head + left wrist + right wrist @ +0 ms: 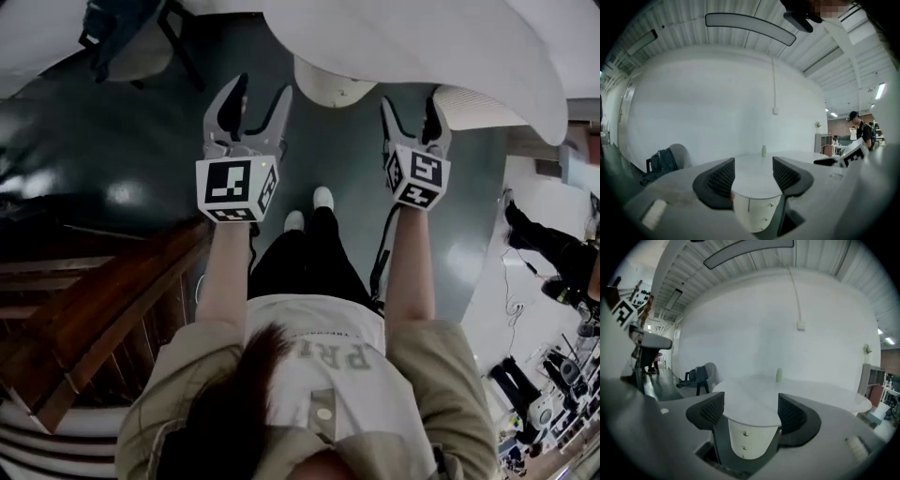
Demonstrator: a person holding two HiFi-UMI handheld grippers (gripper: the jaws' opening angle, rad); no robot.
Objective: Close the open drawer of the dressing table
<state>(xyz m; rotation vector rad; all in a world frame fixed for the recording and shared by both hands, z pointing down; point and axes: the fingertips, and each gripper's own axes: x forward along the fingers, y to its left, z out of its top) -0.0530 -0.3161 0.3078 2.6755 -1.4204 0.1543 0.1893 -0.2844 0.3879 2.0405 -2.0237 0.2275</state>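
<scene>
The left gripper (260,91) and right gripper (410,101) both hover with jaws spread and empty, pointing toward twelve o'clock at the dressing table (422,37). In the right gripper view its drawers (744,439) sit at six o'clock, all apparently flush. The closing looks done, with nothing left to push.

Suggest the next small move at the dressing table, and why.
Probably just lower both and stop: the drawers all look flush, and the left gripper and right gripper are open, empty, clear of the table.
</scene>
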